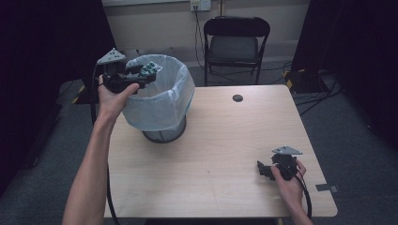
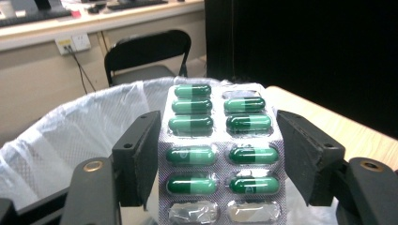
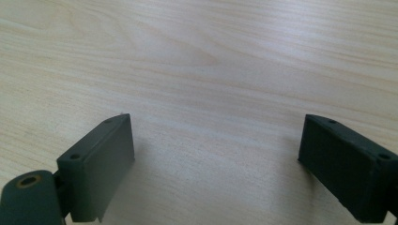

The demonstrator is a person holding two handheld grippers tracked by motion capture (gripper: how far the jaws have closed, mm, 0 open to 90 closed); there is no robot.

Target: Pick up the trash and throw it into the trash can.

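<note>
The right gripper (image 1: 264, 170), black with a grey three-cornered plate on top, is resting low over the near right part of the light wooden table (image 1: 225, 140), held in the person's right hand (image 1: 287, 183). In the right gripper view its jaws are standing wide apart with nothing between them, bare wood grain lying under them.

Farther off on the left, the left gripper (image 1: 149, 71) is being held up by the person's left hand (image 1: 110, 98) over the near rim of a round waste bin lined with a pale translucent plastic bag (image 1: 162, 101), which is standing on the table's far left part. In the left gripper view a silver blister pack of green two-tone capsules (image 2: 220, 152) is sitting between the jaws, its long edges against the pads; the jaws are closing on it at about the pack's width. The two nearest pockets are looking empty. The bag's rim (image 2: 70, 140) is showing below and behind the pack.

A small dark round disc (image 1: 238, 98) is lying on the far part of the table. Beyond the table a black folding chair (image 1: 236, 40) is standing against the wall.
</note>
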